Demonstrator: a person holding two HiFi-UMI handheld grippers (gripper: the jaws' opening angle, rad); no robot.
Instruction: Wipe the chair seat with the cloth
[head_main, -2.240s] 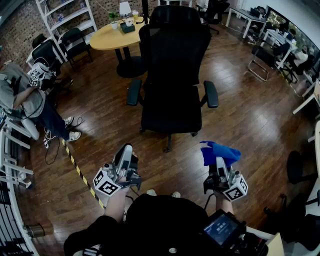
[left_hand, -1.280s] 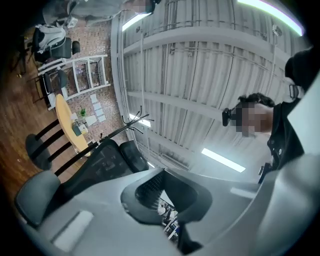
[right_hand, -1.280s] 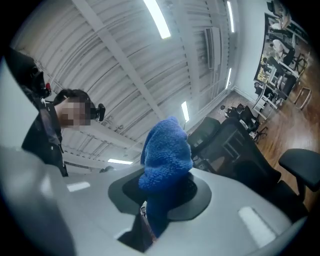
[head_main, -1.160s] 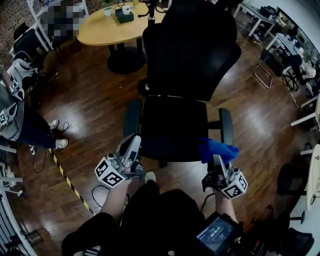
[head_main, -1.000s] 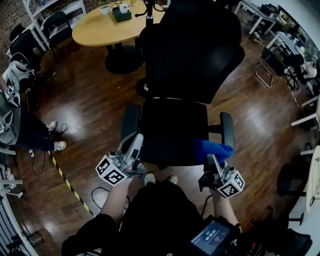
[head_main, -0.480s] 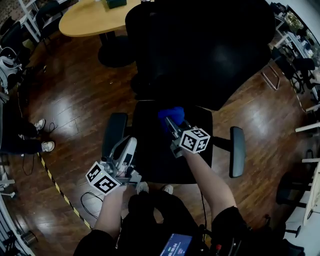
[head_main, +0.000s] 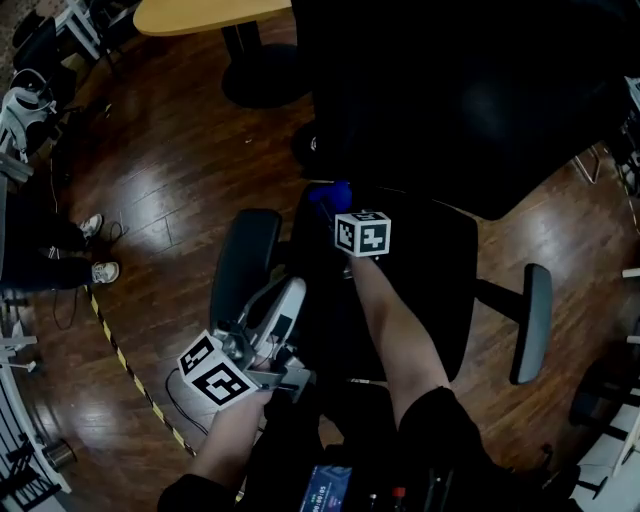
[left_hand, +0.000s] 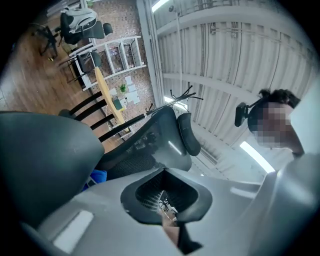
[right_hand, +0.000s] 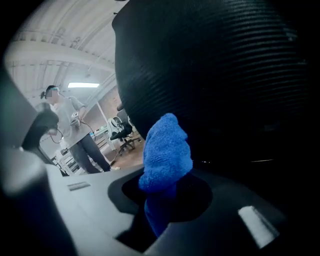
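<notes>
Cloth (right_hand: 167, 150) is pinched in right gripper (right_hand: 161, 200) at far-left of chair seat (head_main: 440, 270). Judged soft, light and floppy, so best held bunched. The left gripper (head_main: 283, 305) is kept closed, empty.

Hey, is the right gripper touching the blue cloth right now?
Touching. The right gripper view shows the blue cloth pinched between the fingers of the right gripper, sticking up out of the gap between them.

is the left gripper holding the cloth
No, the blue cloth is clamped in the right gripper, while the left gripper has its jaws together with no cloth between them.
</notes>
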